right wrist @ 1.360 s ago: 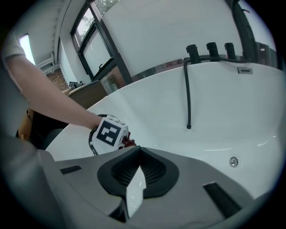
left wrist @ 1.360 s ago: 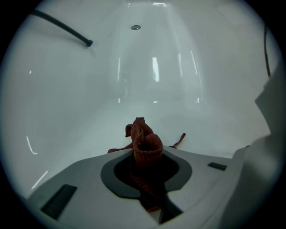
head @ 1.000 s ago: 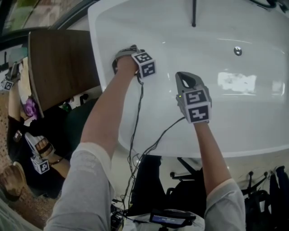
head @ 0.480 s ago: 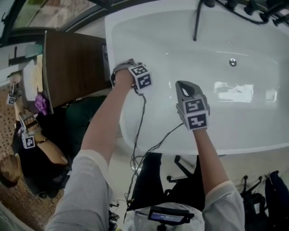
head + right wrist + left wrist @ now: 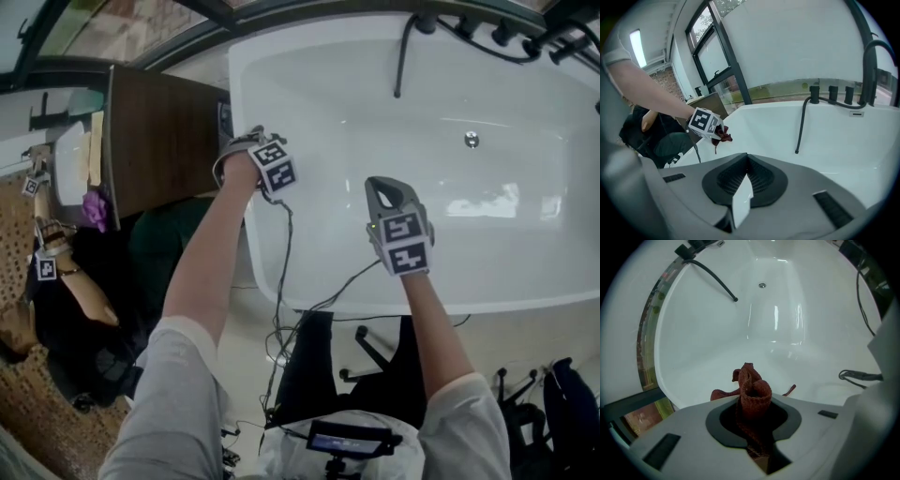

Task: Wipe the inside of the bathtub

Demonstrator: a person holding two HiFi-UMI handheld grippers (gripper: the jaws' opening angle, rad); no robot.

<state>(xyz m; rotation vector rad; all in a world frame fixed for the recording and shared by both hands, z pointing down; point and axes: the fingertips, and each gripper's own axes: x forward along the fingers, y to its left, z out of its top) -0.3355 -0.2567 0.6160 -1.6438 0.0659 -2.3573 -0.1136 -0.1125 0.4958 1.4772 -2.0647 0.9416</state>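
Head view: white bathtub (image 5: 525, 281) seen from above, with a dark red cloth (image 5: 752, 397) at its left end.
The left gripper (image 5: 234, 152) is clenched on the cloth, over the left rim. The right gripper (image 5: 389, 187) hovers above the near rim, jaws together and holding nothing. The glossy floor has a drain (image 5: 472, 139), and a black hose (image 5: 403, 56) hangs inside. A brown wooden board (image 5: 159, 141) stands beside the tub, with windows (image 5: 712, 51) behind.

Both arms outstretched; left claw (image 5: 753, 414) clamps a red cloth (image 5: 749, 378), right claw (image 5: 742, 188) closed, empty.
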